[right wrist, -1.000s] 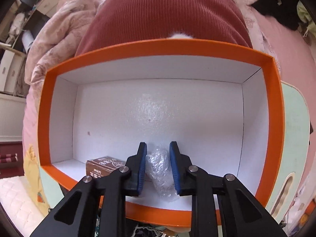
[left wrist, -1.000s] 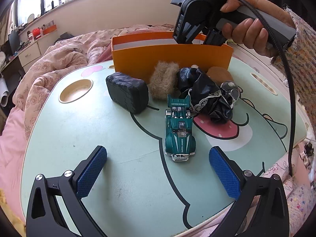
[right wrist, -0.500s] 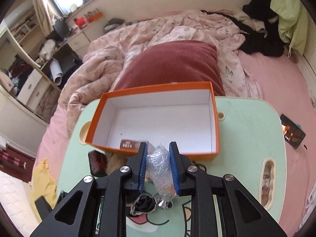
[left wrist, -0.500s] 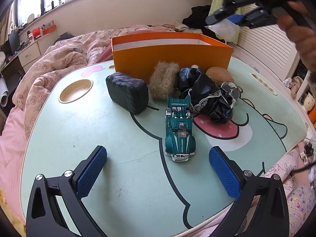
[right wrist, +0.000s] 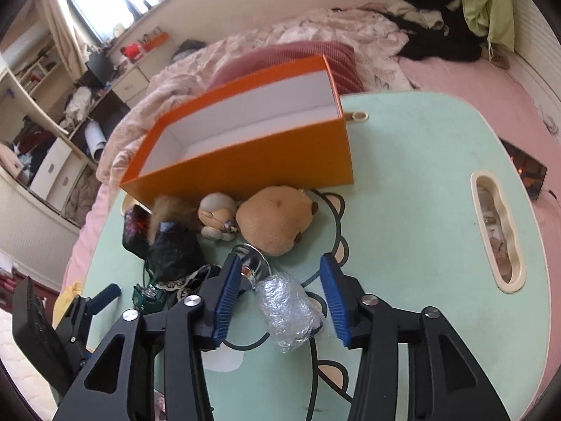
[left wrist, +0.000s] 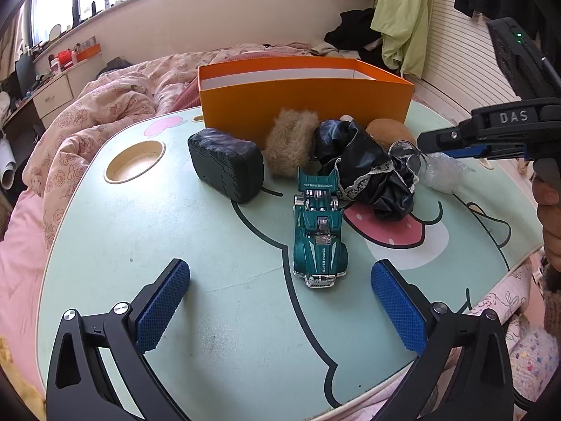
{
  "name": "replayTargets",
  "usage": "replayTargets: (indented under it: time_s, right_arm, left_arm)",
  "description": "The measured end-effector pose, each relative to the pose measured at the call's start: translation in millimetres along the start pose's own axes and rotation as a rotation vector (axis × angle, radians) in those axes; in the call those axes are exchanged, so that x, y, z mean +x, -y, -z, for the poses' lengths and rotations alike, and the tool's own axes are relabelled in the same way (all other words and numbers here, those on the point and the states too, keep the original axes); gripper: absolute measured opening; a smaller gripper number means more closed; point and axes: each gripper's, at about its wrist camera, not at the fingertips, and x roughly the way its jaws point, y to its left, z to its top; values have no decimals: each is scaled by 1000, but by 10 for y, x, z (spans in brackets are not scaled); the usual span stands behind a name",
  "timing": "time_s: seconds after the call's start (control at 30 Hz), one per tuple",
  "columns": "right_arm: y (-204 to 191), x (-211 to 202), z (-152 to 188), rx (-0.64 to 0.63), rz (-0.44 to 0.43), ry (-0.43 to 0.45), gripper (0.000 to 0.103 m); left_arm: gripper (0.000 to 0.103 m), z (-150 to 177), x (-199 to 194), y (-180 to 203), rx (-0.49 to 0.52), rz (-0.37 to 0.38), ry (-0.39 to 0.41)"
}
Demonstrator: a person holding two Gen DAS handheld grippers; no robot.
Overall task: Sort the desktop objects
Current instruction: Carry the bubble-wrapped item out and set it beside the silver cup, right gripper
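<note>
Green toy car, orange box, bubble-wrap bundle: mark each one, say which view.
green toy car [left wrist: 319,226]: left wrist view, on its hood.
orange box [left wrist: 301,105]: left wrist view, on its near outer wall.
bubble-wrap bundle [right wrist: 285,307]: right wrist view, mid-wrap, between the opening right gripper's pads.

Two handheld tools angled down over the bench

The left tool [left wrist: 280,291] hangs wide open above the bench's [left wrist: 210,333] near edge. The right tool [right wrist: 277,298], gripped by a hand [left wrist: 548,224] at the bench's right side, is opening, its pads clear.
</note>
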Motion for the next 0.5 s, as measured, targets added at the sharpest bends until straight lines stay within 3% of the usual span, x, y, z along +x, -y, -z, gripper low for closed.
replayTargets:
  time_s: [0.07,0.13,0.33,0.4,0.43,0.47,0.5]
  right_arm:
    - [-30,-162,90,-35,36,75,70]
    - [-55,-259,227,-81,70,118,73]
    - [-46,-156,669,-154,114,85,75]
    - [-75,-65,758,-188,150,83,79]
    - [-116,-15,800,-226,197,84,95]
    - [-151,30,823,-256,224,79,103]
    - [-163,46,828,-274,207,71,103]
  left_arm:
    - [103,1,0,-2,0,0,0]
    - [103,0,-3,0,0,0,0]
    - [103,-1,4,-5,0,-1,-1]
    - [103,-2,1,-2,-1,-1,-2]
    - [103,-2,1,4,1,-2,-1]
    - [103,-3,7,2,0,-2,-2]
    - [103,-2,11,3,0,-3,-3]
